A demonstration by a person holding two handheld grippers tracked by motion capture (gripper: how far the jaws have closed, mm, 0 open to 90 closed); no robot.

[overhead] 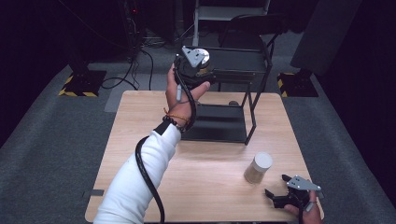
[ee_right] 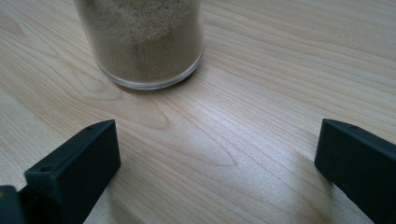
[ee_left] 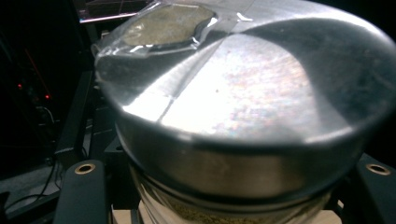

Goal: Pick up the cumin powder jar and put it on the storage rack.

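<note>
My left gripper [overhead: 200, 70] is raised at the top level of a black wire rack [overhead: 254, 86] at the table's far side. In the left gripper view its jaws are shut on a glass jar [ee_left: 224, 210] of tan grains with a shiny metal lid [ee_left: 252, 93], seen very close. A second jar [overhead: 258, 168] with a white lid and tan powder stands on the table at the front right. My right gripper [overhead: 279, 191] rests just in front of that jar [ee_right: 144, 42], open, a short gap away, with bare wood between its jaws [ee_right: 217, 144].
The wooden table [overhead: 201, 182] carries the rack, whose lower black shelf [overhead: 219, 123] lies flat on it. A small round object [overhead: 232, 103] sits behind the rack. A person's white sleeve [overhead: 140, 177] and a black cable cross the table's left half. Stands and cables ring the floor.
</note>
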